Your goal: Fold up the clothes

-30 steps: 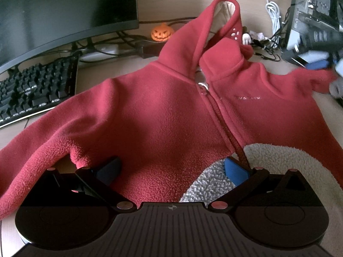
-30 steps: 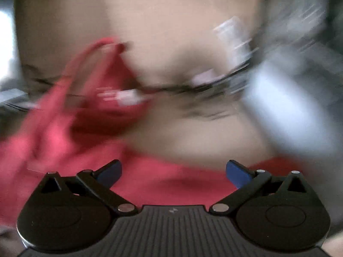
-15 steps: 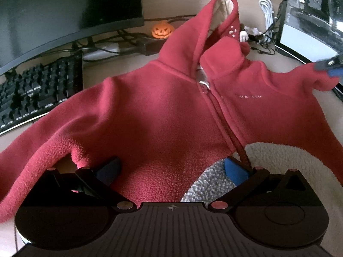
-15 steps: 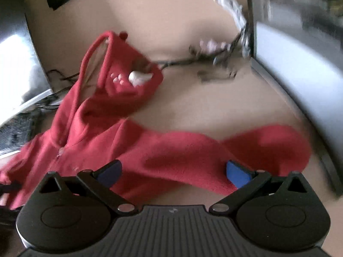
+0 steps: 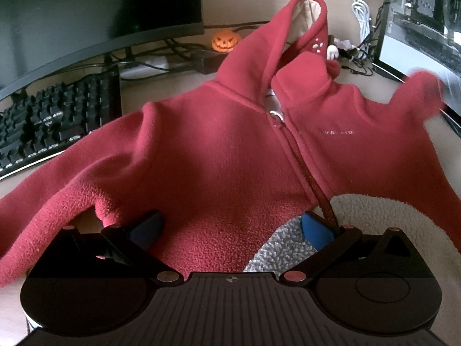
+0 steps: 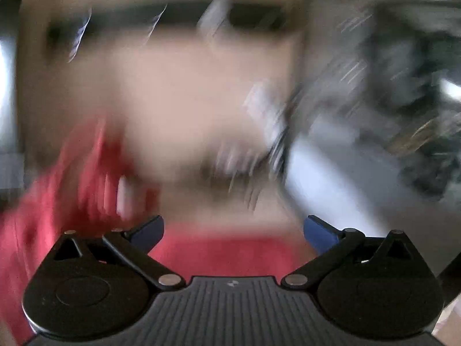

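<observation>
Since half a second ago the right-hand sleeve end (image 5: 423, 86) of the red hoodie (image 5: 219, 150) has gone blurred and lifted toward the screen at 2 o'clock, and the other tongs' blue tip no longer shows beside it.

From the left wrist, the hoodie lies spread face up on the tan desk (image 5: 161, 92), zip (image 5: 305, 173) closed, hood (image 5: 288, 34) pointing to 12 o'clock. The left tongs (image 5: 230, 227) hang over its lower hem with jaws spread wide, gripping nothing; one blue pad (image 5: 147, 227) sits by the armpit fold, the other just left of the zip's foot. The long sleeve (image 5: 49, 210) runs to the frame edge at 8 o'clock. At 10 o'clock a black keyboard (image 5: 49, 124) lies close to that sleeve's upper edge, under a dark monitor (image 5: 86, 14). A small orange pumpkin (image 5: 226, 40) and cables lie just behind the hood. A second screen (image 5: 417, 28) stands at 2 o'clock, nearly touching the blurred sleeve end. Bare desk shows between the shoulder and the keyboard, and as a strip along the right sleeve.

From the right wrist, everything beyond the tool is smeared. The right tongs (image 6: 233, 230) are also wide open and empty. Red cloth (image 6: 219, 253) lies beneath and between the jaws and fills 8 o'clock; a tan surface (image 6: 187, 101) fills the middle; grey clutter at 3 o'clock cannot be made out.
</observation>
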{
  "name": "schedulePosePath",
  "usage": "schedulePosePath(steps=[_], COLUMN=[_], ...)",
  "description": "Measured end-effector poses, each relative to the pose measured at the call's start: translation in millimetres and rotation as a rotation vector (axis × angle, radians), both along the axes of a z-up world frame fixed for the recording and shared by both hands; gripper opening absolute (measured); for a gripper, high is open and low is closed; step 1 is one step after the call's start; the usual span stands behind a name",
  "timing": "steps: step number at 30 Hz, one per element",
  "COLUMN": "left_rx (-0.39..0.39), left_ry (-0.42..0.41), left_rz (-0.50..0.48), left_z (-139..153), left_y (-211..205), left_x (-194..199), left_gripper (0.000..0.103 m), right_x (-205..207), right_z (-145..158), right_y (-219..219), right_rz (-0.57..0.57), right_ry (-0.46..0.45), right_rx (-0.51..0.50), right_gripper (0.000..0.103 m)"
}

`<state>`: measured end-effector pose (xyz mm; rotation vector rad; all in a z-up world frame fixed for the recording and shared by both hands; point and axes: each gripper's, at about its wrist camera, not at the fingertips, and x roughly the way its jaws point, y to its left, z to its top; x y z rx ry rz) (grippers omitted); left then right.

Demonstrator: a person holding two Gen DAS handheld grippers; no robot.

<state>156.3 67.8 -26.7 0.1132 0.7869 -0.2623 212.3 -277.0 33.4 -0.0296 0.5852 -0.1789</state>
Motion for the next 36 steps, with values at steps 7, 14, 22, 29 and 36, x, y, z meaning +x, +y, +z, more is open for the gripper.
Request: schedulePosePath(steps=[7, 14, 22, 29, 36], left_rx=[-0.008, -0.012, -0.074, 0.144, 0.314], left_ry=[-0.010, 0.032, -0.065, -0.114, -0.095], left_rz=[0.007, 0.034, -0.023, -0.118, -0.072], left_z=[-0.9, 4.5, 74.4, 49.3, 15.9], left_y=[0.7, -2.3, -89.8, -216.2, -230.4], left_x=[-0.3, 5.9, 53.3, 115.8, 142.4], left_gripper=[0.103, 0.103, 0.103, 0.103, 0.103], right_x=[22.1, 67.9, 32.2, 5.6, 61.9], right_z=[3.1, -53.1, -44.7, -48.4, -62.4], right_y=[-11.1, -9.7, -19.9, -22.4, -24.2], right_rz=[-0.013, 0.151, 0.038, -0.026, 0.198], right_ry=[0.009, 0.147, 0.099, 0.109, 0.088], right_rx=[0.034, 0.324, 0.180, -0.081, 0.157], right_gripper=[0.103, 0.103, 0.103, 0.103, 0.103])
